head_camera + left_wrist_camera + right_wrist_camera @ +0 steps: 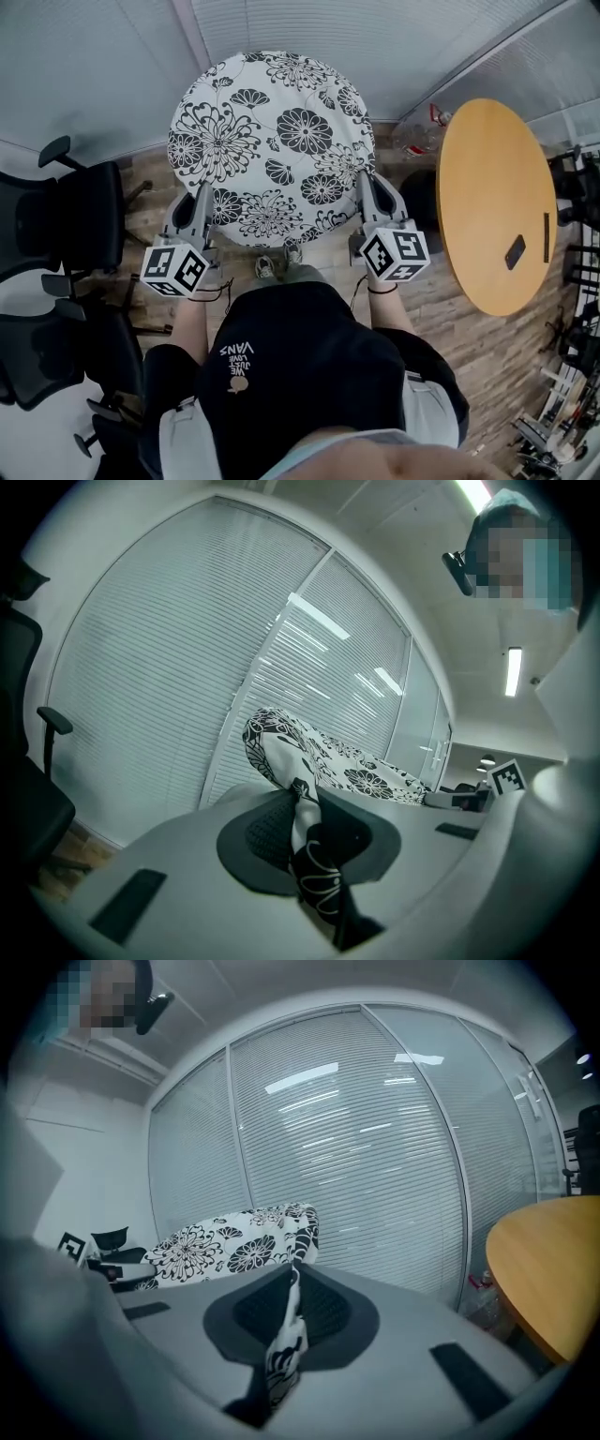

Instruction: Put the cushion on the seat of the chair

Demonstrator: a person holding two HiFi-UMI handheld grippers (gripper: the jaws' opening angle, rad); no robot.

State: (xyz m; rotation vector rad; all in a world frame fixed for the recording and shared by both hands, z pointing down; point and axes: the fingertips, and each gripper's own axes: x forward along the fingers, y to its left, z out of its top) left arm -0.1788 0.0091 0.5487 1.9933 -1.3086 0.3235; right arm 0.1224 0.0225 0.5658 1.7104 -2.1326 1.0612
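I hold up a round cushion (267,131) with a black-and-white flower print in front of me. My left gripper (202,195) is shut on its left lower edge, and my right gripper (366,185) is shut on its right lower edge. In the left gripper view the fabric (319,757) is pinched between the pads of that gripper (305,817). The right gripper view shows the cushion's hem (230,1246) clamped in the same way by that gripper (291,1307). Two black office chairs (80,225) (56,356) stand to my left; their seats are mostly out of view.
A round wooden table (492,206) stands at the right with a dark phone (515,251) on it. Glass walls with white blinds (94,75) close off the space ahead. The floor (487,366) is wood plank. Clutter lies at the far right edge.
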